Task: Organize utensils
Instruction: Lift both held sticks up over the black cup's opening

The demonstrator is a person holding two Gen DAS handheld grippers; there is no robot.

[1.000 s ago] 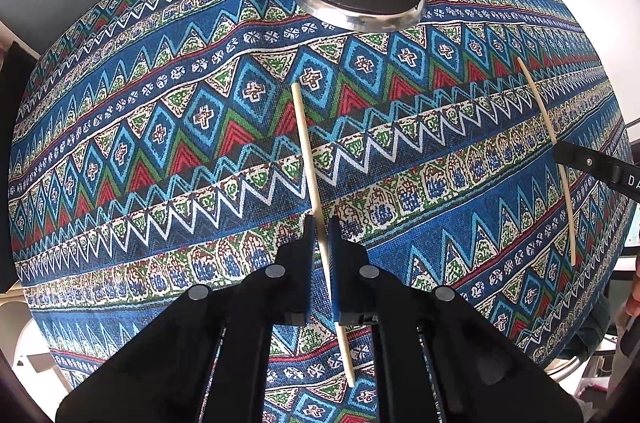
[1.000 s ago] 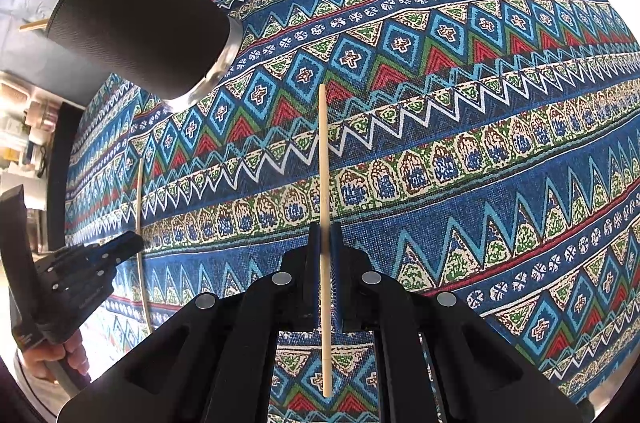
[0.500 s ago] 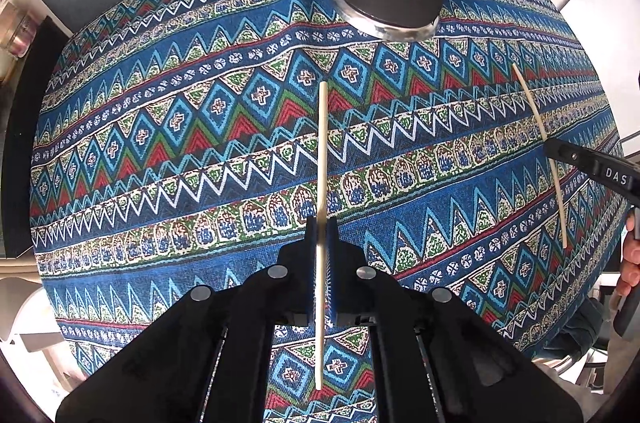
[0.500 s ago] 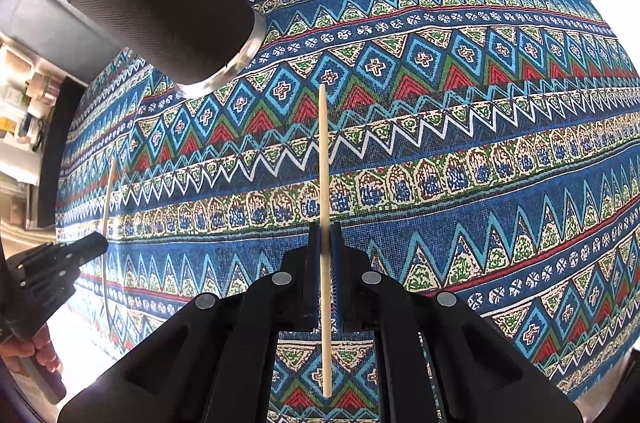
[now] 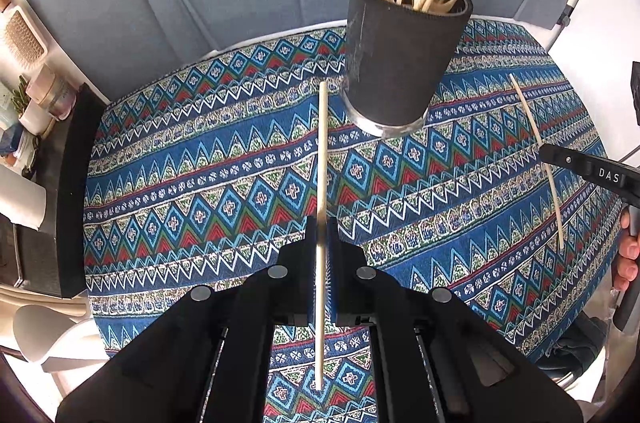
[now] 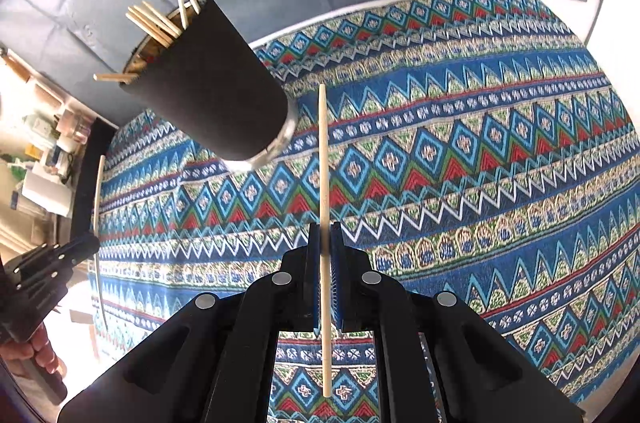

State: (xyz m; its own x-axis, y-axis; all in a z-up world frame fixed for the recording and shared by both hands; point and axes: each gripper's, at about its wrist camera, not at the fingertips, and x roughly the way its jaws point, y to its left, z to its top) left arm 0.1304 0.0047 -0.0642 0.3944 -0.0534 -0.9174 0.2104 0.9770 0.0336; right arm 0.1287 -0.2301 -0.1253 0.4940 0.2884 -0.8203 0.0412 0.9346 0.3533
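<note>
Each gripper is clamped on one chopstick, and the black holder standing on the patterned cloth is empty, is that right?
Not quite. The black holder is not empty: the left wrist view shows several chopsticks standing in it, and the right wrist view shows them too. The rest holds: the left gripper and the right gripper are each clamped on one chopstick, and the holder stands on the patterned cloth.

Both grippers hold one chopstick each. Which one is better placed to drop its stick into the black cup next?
Probably left: the left gripper faces the cup upright, its opening visible.
</note>
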